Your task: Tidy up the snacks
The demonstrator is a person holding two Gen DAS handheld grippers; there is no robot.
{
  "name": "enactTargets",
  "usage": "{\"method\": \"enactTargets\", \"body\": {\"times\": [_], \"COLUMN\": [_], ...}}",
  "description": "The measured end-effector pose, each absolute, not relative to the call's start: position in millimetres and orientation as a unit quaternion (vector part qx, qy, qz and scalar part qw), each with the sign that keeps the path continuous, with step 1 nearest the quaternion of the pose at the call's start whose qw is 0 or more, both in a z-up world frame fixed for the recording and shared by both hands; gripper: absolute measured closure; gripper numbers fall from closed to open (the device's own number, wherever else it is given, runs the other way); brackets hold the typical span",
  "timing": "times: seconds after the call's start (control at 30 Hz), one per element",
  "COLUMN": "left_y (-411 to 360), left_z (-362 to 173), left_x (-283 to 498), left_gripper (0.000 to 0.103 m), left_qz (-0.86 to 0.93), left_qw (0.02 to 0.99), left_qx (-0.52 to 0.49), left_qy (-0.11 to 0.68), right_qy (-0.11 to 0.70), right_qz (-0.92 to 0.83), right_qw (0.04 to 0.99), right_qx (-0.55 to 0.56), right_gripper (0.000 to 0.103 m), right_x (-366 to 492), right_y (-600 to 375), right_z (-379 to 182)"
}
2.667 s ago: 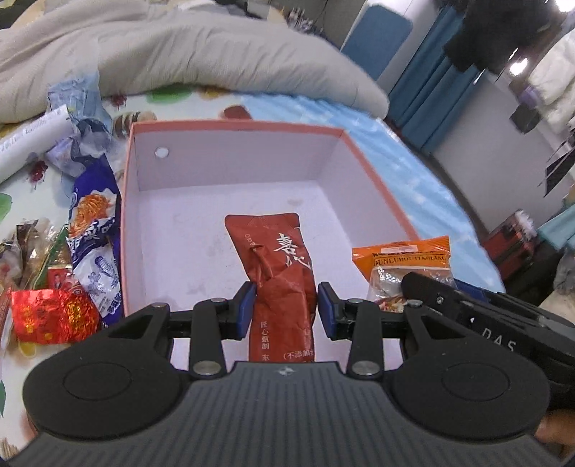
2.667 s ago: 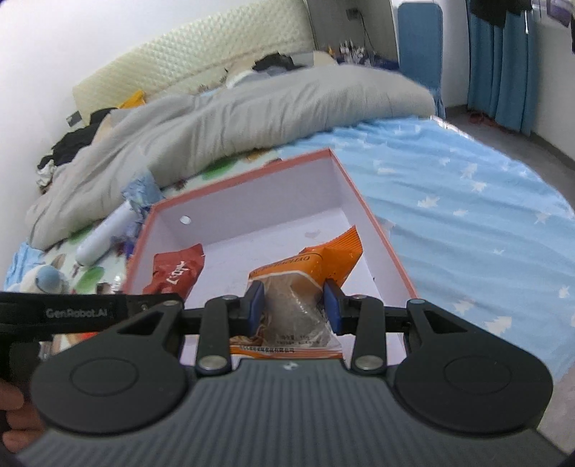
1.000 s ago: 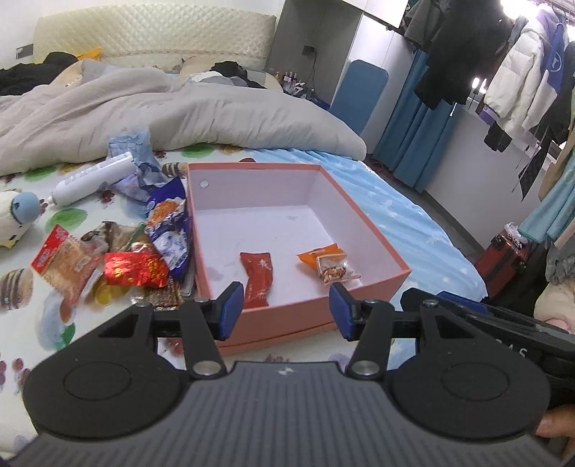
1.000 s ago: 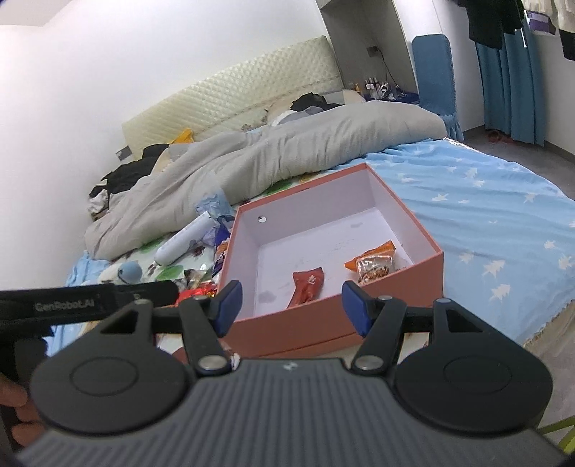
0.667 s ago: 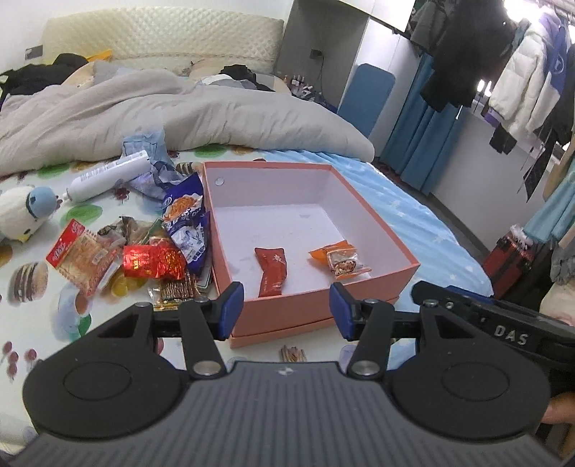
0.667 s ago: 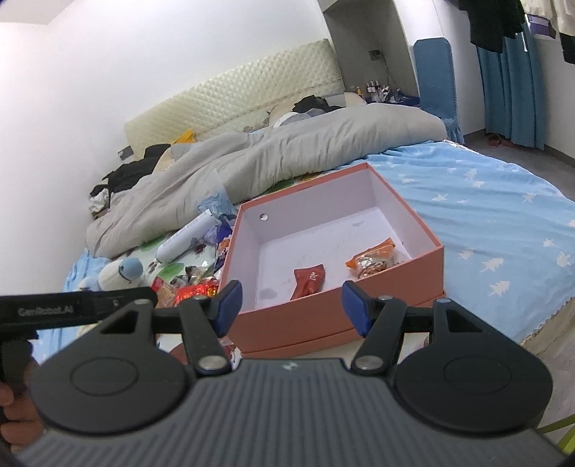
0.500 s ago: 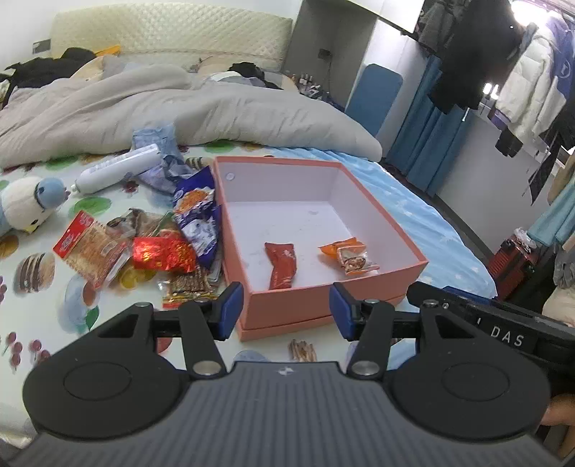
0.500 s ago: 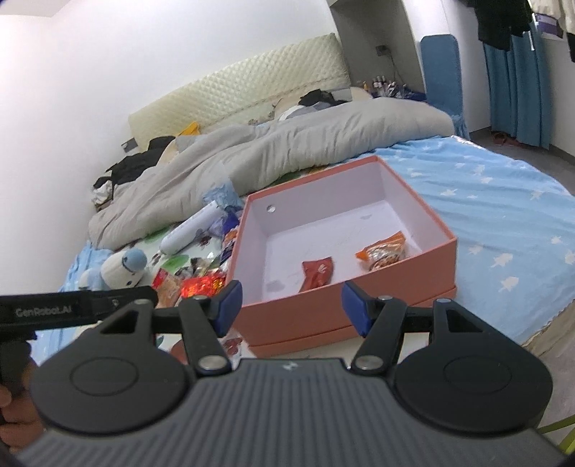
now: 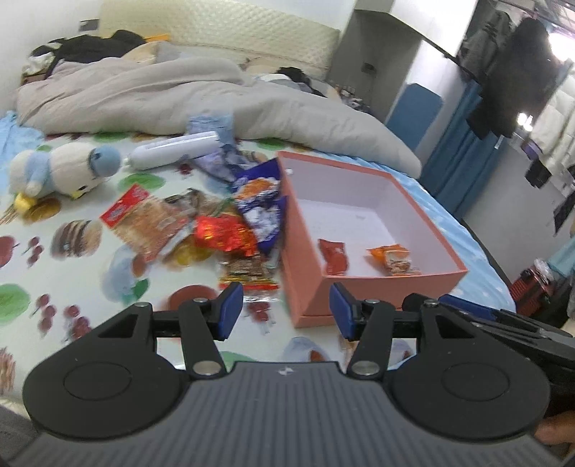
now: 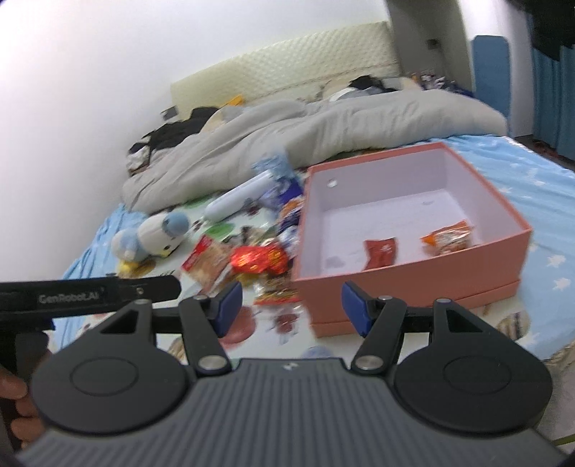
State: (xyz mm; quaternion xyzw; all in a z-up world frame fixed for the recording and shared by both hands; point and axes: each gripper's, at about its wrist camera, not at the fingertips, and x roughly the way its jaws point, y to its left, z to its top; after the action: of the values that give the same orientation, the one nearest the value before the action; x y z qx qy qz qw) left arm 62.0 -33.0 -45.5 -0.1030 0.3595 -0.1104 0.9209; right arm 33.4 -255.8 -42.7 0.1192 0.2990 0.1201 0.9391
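**Two snacks boxed, loose pile beside the box, both tools empty**

One bed (image 9: 72, 280) w/ a fruit-print sheet carries everything. One grey duvet (image 9: 161, 93) is bunched along the far side, toward the quilted headboard (image 9: 215, 32).

One pink box (image 9: 305, 258), lid off, white inside, sits right of the snack pile; its near corner faces the left cam. Inside: 2 packs only. A dark red packet (image 9: 334, 255), long axis running near-to-far along the box floor, and an orange packet (image 9: 393, 259) to its right, lying roughly crosswise, well apart from the red one.

Outside, hard against the box's left wall: a loose heap. Countable ones: 1 blue-purple bag (image 9: 260, 204) leaning on the wall, long axis near-to-far; 1 shiny red foil pack (image 9: 224, 233); 1 flat red-and-clear pack (image 9: 140, 219), angled diagonally; 1 striped small pack (image 9: 248, 273) nearest the tools. More wrappers sit beneath, too blurred to count.

Other stuff: 1 penguin plush (image 9: 57, 172) far left, 1 white tube (image 9: 172, 154) lying on its side behind the heap, 1 crumpled pale-blue wrapper (image 9: 212, 125) by the tube.

Left tool (image 9: 284, 310): released, pads apart, nothing between, above the sheet near the box corner. Right tool (image 10: 291, 307): also released, empty, in front of the box's near wall.
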Motion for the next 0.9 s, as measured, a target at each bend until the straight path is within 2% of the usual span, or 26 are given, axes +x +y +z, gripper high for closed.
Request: {"method": "enactTargets", "body": {"times": [0.17, 0.33, 0.6, 0.77, 0.9], "left_y": [-2, 22, 66, 80, 81], "left_z": [-67, -92, -146, -166, -176], "left_x": [56, 59, 86, 116, 149], "left_gripper": [0.043, 0.035, 0.035, 0.035, 0.035], "left_qz": [-0.087, -0.061, -0.028, -0.039, -0.034], "left_qw": [0.916, 0.911, 0.889, 0.883, 0.889], "left_qx": [-0.136, -0.153, -0.207, -0.206, -0.166], "left_qy": [0.368, 0.377, 0.408, 0.419, 0.426], "right_qy": [0.315, 0.329, 0.346, 0.341, 0.342], "right_qz": [0.149, 0.165, 0.169, 0.164, 0.169], "right_qw": [0.932, 0.926, 0.922, 0.925, 0.924], "right_qx": [0.100, 0.078, 0.047, 0.031, 0.005], "right_gripper": [0.039, 0.039, 0.040, 0.040, 0.041], "right_x": [35, 41, 62, 75, 87], "right_y": [-229, -207, -177, -162, -147], "right_z": [-52, -67, -89, -97, -108]}}
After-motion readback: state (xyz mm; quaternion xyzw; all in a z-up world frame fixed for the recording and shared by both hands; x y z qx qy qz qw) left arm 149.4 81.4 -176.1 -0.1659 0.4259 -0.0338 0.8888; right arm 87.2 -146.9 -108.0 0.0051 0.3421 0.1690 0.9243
